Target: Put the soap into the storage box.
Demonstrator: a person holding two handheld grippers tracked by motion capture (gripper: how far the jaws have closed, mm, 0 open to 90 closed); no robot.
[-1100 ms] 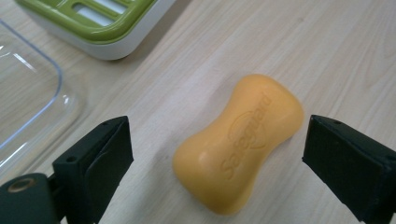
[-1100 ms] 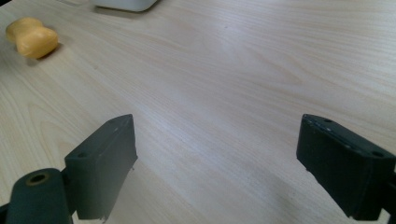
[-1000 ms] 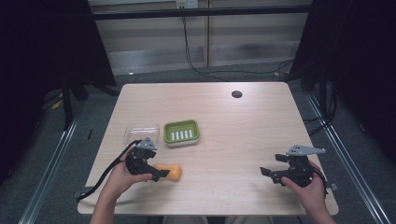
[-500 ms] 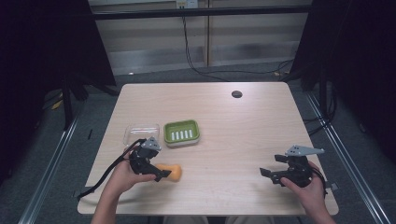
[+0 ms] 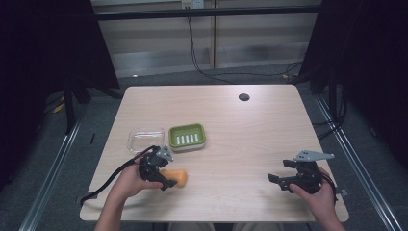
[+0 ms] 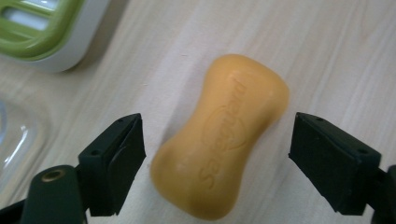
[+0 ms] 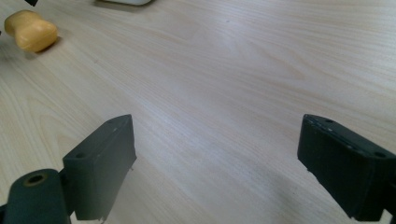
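High view: your left tool (image 5: 166,179) sits low at the orange soap bar (image 5: 177,177) on the table (image 5: 250,139), just short of the green soap dish (image 5: 187,136). Left gripper view: its jaws have just been narrowing, the soap (image 6: 222,135) between them, not yet pinched. Right gripper view: right tool (image 7: 215,172) spread, empty, held level above bare wood.

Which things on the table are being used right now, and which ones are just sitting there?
In use:
- orange soap bar, lying on the table
- left gripper, its jaws just closing around the soap, not yet touching it

Just sitting there:
- green soap dish
- clear lid beside the dish
- right gripper, open over bare wood
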